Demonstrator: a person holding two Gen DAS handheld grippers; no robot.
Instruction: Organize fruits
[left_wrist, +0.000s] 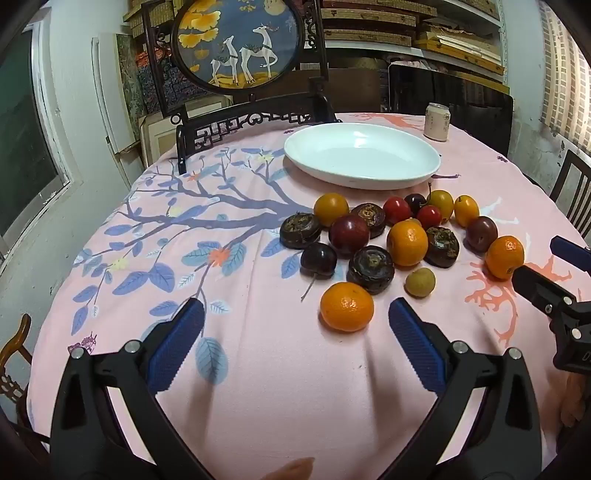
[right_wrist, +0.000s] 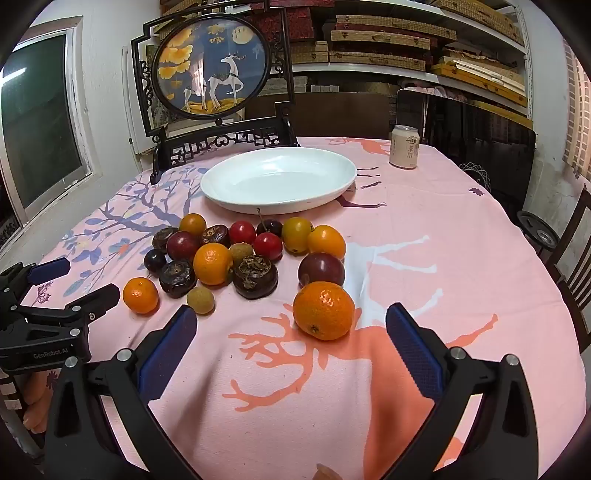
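Note:
Several small fruits lie in a cluster (left_wrist: 391, 236) (right_wrist: 236, 254) on the pink tablecloth: oranges, red and dark plums, cherries, brown water chestnuts, yellow ones. Behind them stands an empty white plate (left_wrist: 406, 177) (right_wrist: 229, 195). My left gripper (left_wrist: 295, 317) is open above the cloth, with one orange (left_wrist: 346, 305) just beyond its right finger. My right gripper (right_wrist: 291, 321) is open too; another orange (right_wrist: 324, 309) (left_wrist: 504, 257) sits just ahead between its fingertips, untouched. Each gripper shows in the other's view: the right gripper (left_wrist: 543, 266) and the left gripper (right_wrist: 81, 284).
A pale drink can (left_wrist: 437, 121) (right_wrist: 404, 147) stands at the far right of the table. A dark carved stand with a round deer picture (left_wrist: 236, 40) (right_wrist: 210, 66) rises at the back edge. Chairs (right_wrist: 576, 254) stand to the right.

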